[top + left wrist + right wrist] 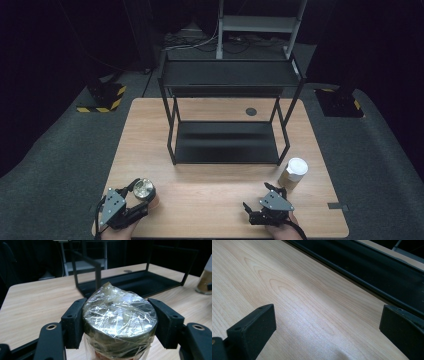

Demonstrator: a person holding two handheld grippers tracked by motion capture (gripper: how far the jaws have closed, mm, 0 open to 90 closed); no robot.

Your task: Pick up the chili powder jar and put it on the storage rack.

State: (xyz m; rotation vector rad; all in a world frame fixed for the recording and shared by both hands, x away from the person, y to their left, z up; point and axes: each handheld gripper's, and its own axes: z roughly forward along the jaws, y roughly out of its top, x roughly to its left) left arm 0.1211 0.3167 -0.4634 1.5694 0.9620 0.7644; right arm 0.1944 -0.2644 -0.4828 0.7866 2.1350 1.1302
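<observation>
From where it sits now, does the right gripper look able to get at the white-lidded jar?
Probably yes: the right gripper is open and empty, and the white-lidded jar stands just ahead, with bare table between them.

Film-wrapped jar (120,317) stands upright, clamped between left tongs (119,323).

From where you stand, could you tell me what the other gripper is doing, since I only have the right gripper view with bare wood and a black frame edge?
Observer: The left gripper has its fingers against both sides of a jar with clear film over its lid.
Operator: Thank you. Is anything close to my gripper?
Observer: Yes, a white-lidded container stands on the table just beyond the right gripper, near the black shelf rack's front right leg.
Operator: Is the rack loaded?
Observer: No, both its shelves look bare in the high view.
</observation>
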